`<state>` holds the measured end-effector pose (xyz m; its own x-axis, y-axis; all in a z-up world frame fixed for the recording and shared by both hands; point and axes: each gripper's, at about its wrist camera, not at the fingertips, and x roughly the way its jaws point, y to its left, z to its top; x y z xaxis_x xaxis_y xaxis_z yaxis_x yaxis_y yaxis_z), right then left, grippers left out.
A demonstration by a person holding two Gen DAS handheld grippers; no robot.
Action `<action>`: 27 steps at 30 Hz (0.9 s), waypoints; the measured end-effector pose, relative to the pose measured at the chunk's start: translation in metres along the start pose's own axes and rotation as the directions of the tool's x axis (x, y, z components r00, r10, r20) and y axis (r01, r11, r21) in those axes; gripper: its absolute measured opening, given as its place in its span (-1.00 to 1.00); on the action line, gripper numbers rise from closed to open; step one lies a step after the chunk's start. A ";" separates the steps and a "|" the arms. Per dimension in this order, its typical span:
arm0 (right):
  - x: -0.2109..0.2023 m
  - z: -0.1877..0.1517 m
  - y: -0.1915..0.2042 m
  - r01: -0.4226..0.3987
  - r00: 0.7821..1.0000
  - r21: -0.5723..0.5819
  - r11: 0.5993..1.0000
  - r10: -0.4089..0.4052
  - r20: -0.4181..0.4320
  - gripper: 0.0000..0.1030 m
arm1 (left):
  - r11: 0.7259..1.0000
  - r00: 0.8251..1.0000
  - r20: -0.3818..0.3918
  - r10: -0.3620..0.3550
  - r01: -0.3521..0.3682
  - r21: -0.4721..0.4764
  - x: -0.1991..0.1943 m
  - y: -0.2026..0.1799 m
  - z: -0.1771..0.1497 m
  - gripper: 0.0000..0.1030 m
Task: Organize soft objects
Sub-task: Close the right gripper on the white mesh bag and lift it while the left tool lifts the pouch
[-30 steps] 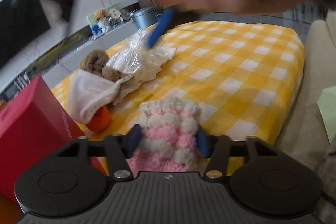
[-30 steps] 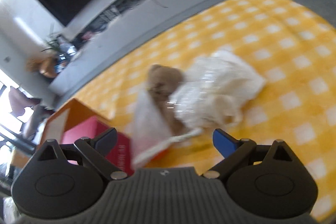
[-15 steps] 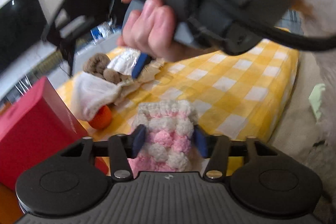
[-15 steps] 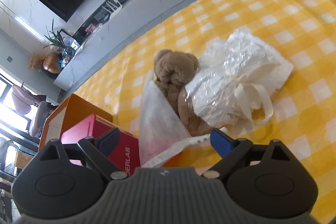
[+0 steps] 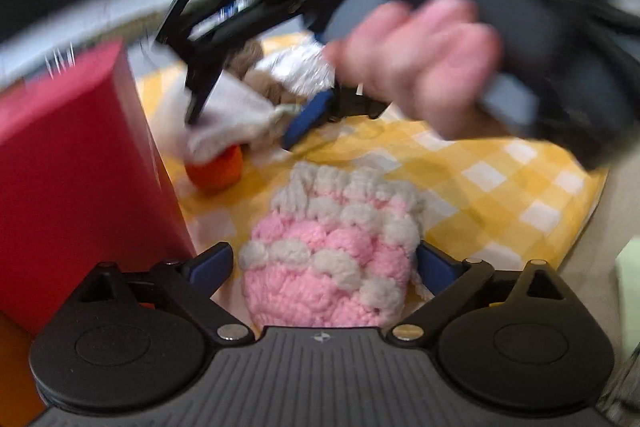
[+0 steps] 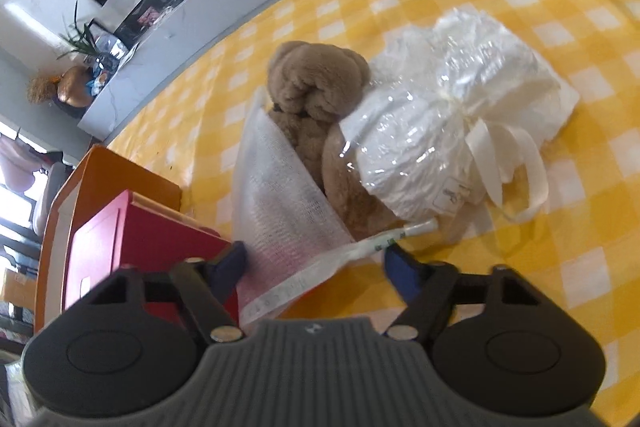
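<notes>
Left tongs have just been opening and now stand wide; the pink-and-white crocheted pouch sits between the pads on the yellow checked table, left pad clear of it, right pad at its edge, so I read it as released. Red box stands just left of the pouch. Right tongs have just been closing and sit about half wide over the lower end of the white mesh bag; the pads look just beside its edges, and I can't see them pressing, so no grip as far as I can tell. From the left view I see the right tongs coming down on that mesh bag, with an orange ball-like thing under it; a hand holds the handle, blurred. Brown plush bear lies against the mesh bag, partly under a white cloth bundle in clear wrap with a ribbon. Red box sits in an orange tray at the table edge.
</notes>
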<state>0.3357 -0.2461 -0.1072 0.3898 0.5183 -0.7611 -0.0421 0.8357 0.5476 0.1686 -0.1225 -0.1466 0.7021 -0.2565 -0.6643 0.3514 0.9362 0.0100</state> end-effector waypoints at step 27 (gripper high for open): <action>-0.125 -0.001 -0.038 -0.353 0.870 0.100 0.930 0.287 0.401 -0.95 | 0.995 0.989 0.133 0.068 -0.076 0.061 -0.057 0.001 0.026 0.26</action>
<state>0.2877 -0.3427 -0.0337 0.6959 0.6183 -0.3653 -0.0849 0.5760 0.8130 0.1450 -0.1137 -0.0892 0.8003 -0.2223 -0.5568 0.3339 0.9367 0.1058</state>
